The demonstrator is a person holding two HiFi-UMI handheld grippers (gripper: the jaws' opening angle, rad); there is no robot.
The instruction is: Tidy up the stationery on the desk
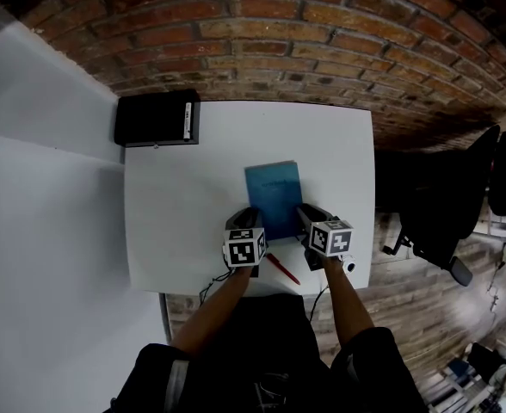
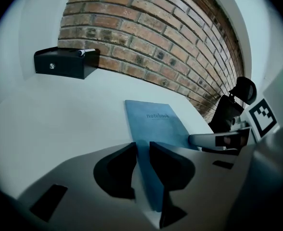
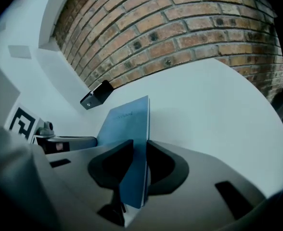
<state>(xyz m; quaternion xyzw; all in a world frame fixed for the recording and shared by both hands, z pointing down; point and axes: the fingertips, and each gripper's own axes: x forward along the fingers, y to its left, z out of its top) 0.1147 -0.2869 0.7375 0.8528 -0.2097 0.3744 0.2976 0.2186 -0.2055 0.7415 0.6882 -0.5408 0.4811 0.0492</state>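
Partly hidden blue notebook [image 1: 273, 189], near corners clamped by left gripper [image 1: 246, 216], right gripper [image 1: 308, 212]

On the desk [image 1: 184, 213]: one blue notebook [image 1: 273, 198], one black box [image 1: 157, 119] at ten o'clock, one red pen [image 1: 282, 268] at six o'clock. Two claws: left claw [image 1: 247, 217], right claw [image 1: 307, 213].

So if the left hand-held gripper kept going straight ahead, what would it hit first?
Apart from the notebook it grips, probably the brick wall; the black box sits off to its left.
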